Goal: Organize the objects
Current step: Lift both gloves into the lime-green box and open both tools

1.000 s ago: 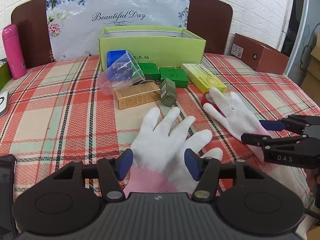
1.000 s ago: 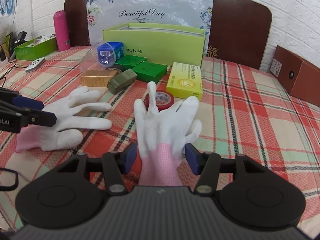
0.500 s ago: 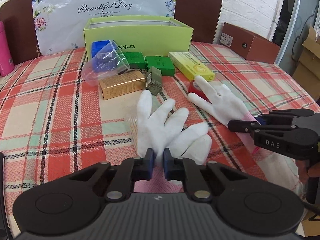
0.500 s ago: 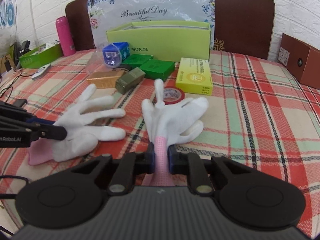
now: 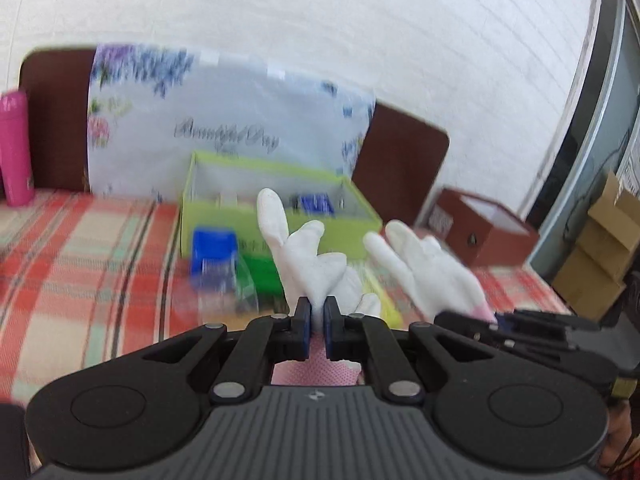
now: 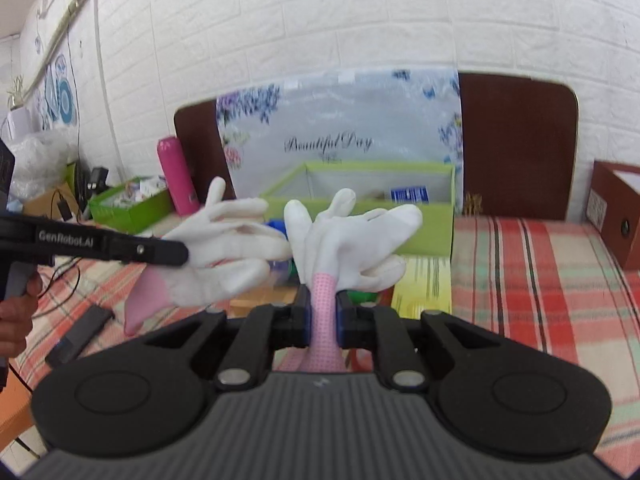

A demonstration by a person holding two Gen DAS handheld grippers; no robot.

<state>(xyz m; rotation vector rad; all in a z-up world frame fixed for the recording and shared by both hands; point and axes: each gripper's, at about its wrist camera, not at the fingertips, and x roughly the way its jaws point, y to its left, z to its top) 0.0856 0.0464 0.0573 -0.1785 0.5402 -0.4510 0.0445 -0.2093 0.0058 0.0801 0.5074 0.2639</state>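
Between the blue pads of the left gripper [image 5: 316, 322]: one white knit glove with pink ribbed cuff [image 5: 310, 260], clamped at the wrist, held in the air above the cloth, fingers splayed upward, fabric soft and creased. Pink cuff trails back behind the pads.

Between the pads of the right gripper [image 6: 323, 322]: second white knit glove, same pink dotted cuff [image 6: 348, 240], pinched tight at the cuff, likewise off the surface, fingers fanned and curling. Both sets of jaws have just closed, each with its glove between them. The gloves hang side by side, near each other.

Beyond and below: red, green and cream plaid tablecloth [image 6: 540, 280], woven; open lime-green rectangular cardboard box [image 6: 432, 232], rigid, with small packets inside; yellow flat carton [image 6: 420, 292]; blue box [image 5: 214, 256], blurred; pink cylindrical flask [image 6: 176, 178], smooth; brown cardboard box [image 5: 486, 236].
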